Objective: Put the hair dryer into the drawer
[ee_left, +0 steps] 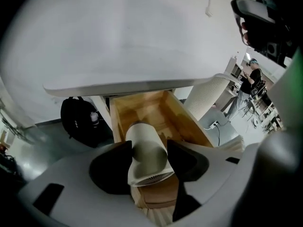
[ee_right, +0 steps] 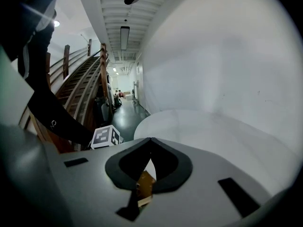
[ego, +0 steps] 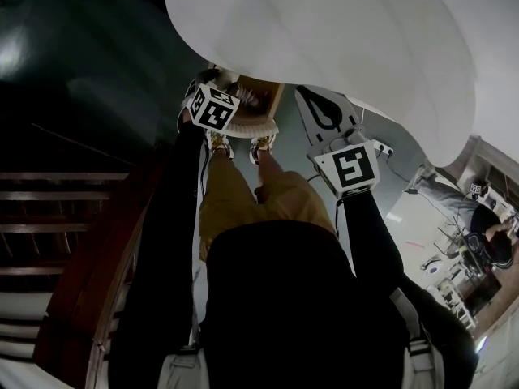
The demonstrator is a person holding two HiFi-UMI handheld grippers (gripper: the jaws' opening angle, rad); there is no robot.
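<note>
A white hair dryer (ee_left: 146, 157) lies between the jaws of my left gripper (ee_left: 149, 149), barrel pointing away and its rear grille toward the camera. Both pads press on its sides, so the gripper is shut on it. It hangs over the open wooden drawer (ee_left: 179, 116) under the round white table (ee_left: 142, 41). In the head view the left gripper's marker cube (ego: 212, 108) sits by the drawer (ego: 266, 102); the dryer is hidden there. My right gripper (ee_right: 150, 141) is above the tabletop (ee_right: 213, 131), shut and holding nothing.
A black backpack (ee_left: 78, 119) leans on the floor left of the drawer. The ribbed white table pedestal (ee_left: 206, 96) stands right of it, with a power strip (ee_left: 214, 125) on the floor. A wooden staircase (ego: 73, 217) runs along the left. A person (ee_left: 249, 82) stands far right.
</note>
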